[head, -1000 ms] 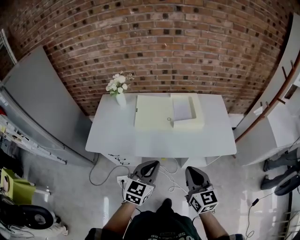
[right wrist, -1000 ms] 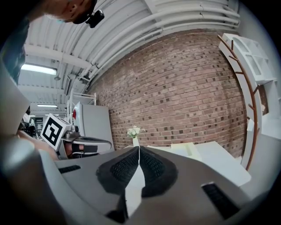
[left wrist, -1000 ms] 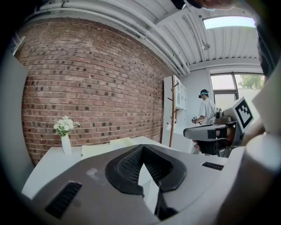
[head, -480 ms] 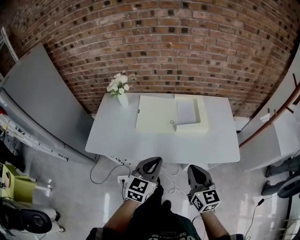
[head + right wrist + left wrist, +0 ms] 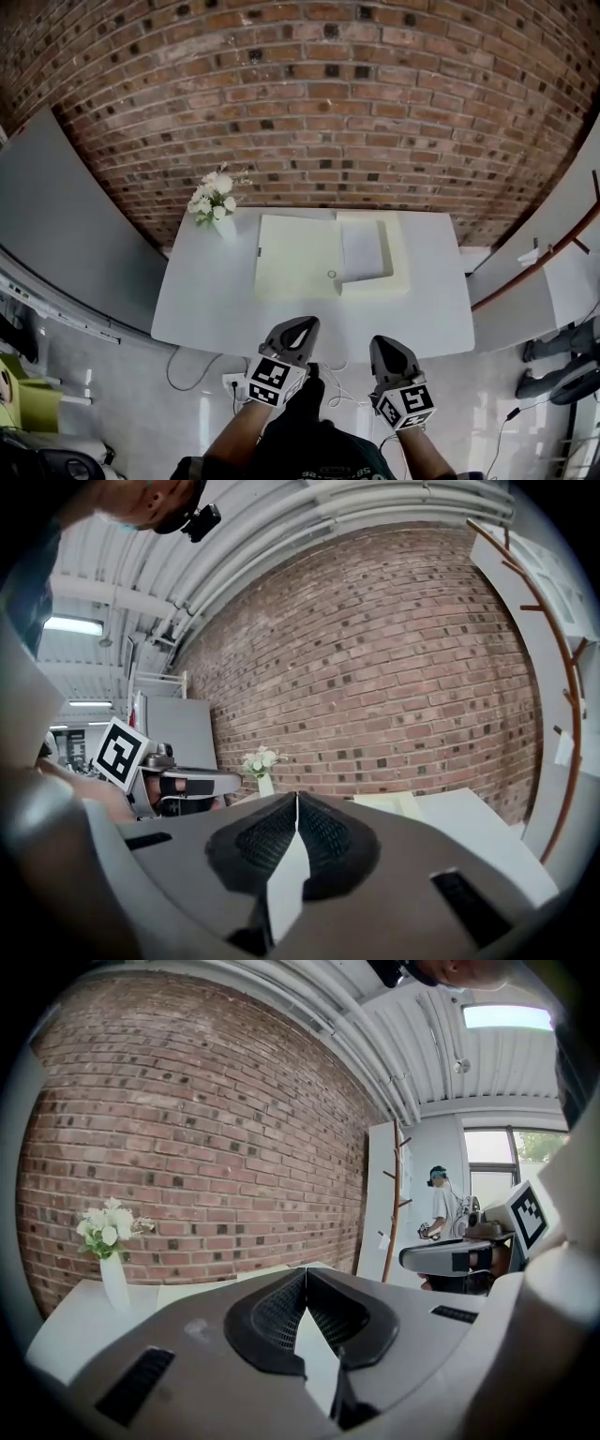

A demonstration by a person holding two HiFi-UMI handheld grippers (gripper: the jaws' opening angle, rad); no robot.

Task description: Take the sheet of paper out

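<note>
A pale yellow file box (image 5: 298, 266) lies open on the white table (image 5: 206, 300), its flat lid to the left and its tray (image 5: 397, 255) to the right. A white sheet of paper (image 5: 361, 249) rests in the tray. My left gripper (image 5: 300, 325) and right gripper (image 5: 385, 343) hover side by side before the table's near edge, short of the box. Both are shut with nothing between the jaws, as the left gripper view (image 5: 305, 1273) and the right gripper view (image 5: 297, 802) show. The box (image 5: 398, 803) appears beyond the right jaws.
A white vase of flowers (image 5: 214, 201) stands at the table's back left corner. A brick wall (image 5: 309, 112) runs behind the table. A grey cabinet (image 5: 66, 225) stands left, a white shelf unit (image 5: 553, 281) right. Cables (image 5: 211, 370) lie on the floor under the table's front.
Both grippers have moved forward toward the table's near edge, still shut. The table and box now sit lower and closer in the head view.
</note>
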